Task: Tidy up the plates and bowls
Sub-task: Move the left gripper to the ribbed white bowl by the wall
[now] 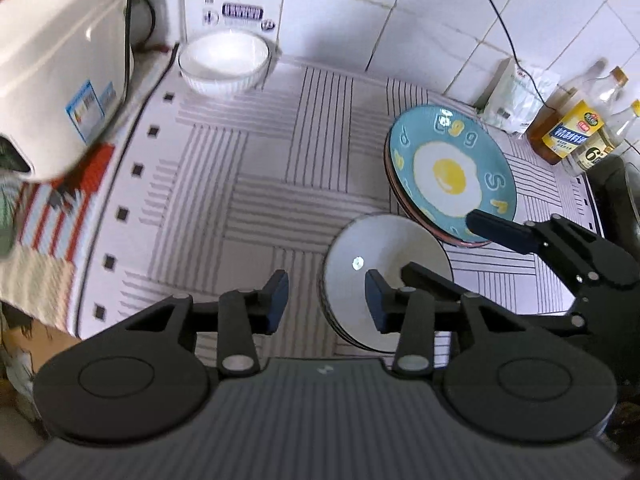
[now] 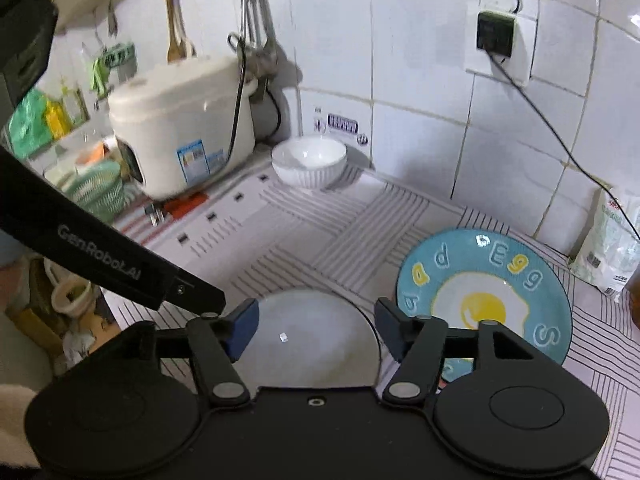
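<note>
1. Left wrist view shows the left gripper [image 1: 327, 300] with fingers spread and nothing between them, hovering over the near edge of the striped mat [image 1: 256, 168], its right pad over the white plate stack [image 1: 384, 256].
2. Only this view shows the right gripper [image 1: 496, 230] from outside, reaching over the egg plate [image 1: 452, 168]; one finger is visible, so its state is unclear here. The oil bottles [image 1: 568, 132] at the mat's far right corner also appear only here.
3. Right wrist view shows the right gripper's [image 2: 316, 330] fingers apart, empty, above the white plates [image 2: 316, 340].
4. Only this view shows the wall socket [image 2: 495, 34] and hanging utensils [image 2: 256, 20].
5. White bowl [image 2: 308, 162] sits at the mat's far left corner beside the rice cooker [image 2: 180, 120].
6. Plates under the egg plate show only as rims; their count is unclear.
</note>
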### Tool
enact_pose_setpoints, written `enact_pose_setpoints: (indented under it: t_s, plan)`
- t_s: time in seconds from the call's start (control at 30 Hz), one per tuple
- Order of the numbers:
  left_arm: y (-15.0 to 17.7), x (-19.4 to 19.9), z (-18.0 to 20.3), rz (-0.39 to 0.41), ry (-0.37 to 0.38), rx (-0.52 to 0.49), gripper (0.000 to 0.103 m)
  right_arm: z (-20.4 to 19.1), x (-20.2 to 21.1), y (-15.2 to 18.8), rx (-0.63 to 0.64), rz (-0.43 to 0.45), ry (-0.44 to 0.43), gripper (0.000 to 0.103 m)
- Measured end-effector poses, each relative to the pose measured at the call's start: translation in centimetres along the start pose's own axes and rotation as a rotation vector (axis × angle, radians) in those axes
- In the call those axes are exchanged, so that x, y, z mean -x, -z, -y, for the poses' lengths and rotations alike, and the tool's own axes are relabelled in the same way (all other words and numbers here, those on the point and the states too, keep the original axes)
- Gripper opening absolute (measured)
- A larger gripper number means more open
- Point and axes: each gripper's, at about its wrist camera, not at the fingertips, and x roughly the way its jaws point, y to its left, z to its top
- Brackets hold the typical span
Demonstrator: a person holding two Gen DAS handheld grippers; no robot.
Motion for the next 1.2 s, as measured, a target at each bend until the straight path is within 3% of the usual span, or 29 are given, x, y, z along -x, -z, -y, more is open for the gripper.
enact_pose_setpoints:
  t_s: [0.33, 0.67, 0.73, 0.83, 0.97, 1.1, 1.2]
  plan:
    - [-4.2, 1.3, -5.1, 0.019, -0.040, -0.137, 0.049, -4.3, -0.5, -1.9, -0.094, 0.052, -0.006, 0.072]
    - [-9.7, -0.5, -9.6, 0.020, 0.009, -0.306, 0.056, -10.1, -5.0, -3.8, -0.199, 0.096, 0.132, 0.075]
    - [-10.7, -1.2, -10.3, 0.027, 0.020, -0.318, 0.057, -10.9, -6.2, -4.3, -0.211, 0.111, 0.169, 0.076]
    - [-12.2, -2.6, -11.0, 0.030, 0.040, -0.310, 0.057, -11.3, -7.8, -4.9, -0.255, 0.151, 0.250, 0.087]
    - [-14.2, -4.9, -11.9, 0.016, 0.069, -0.290, 0.057, -11.4, -10.8, -5.8, -0.316, 0.200, 0.363, 0.088]
    - [-15.8, -7.7, -12.2, -0.019, 0.073, -0.267, 0.058, -11.3, -14.4, -6.0, -0.357, 0.202, 0.412, 0.088]
    - [-16.3, -9.2, -11.9, -0.010, 0.059, -0.267, 0.067, -10.4, -16.7, -6.2, -0.386, 0.173, 0.432, 0.088]
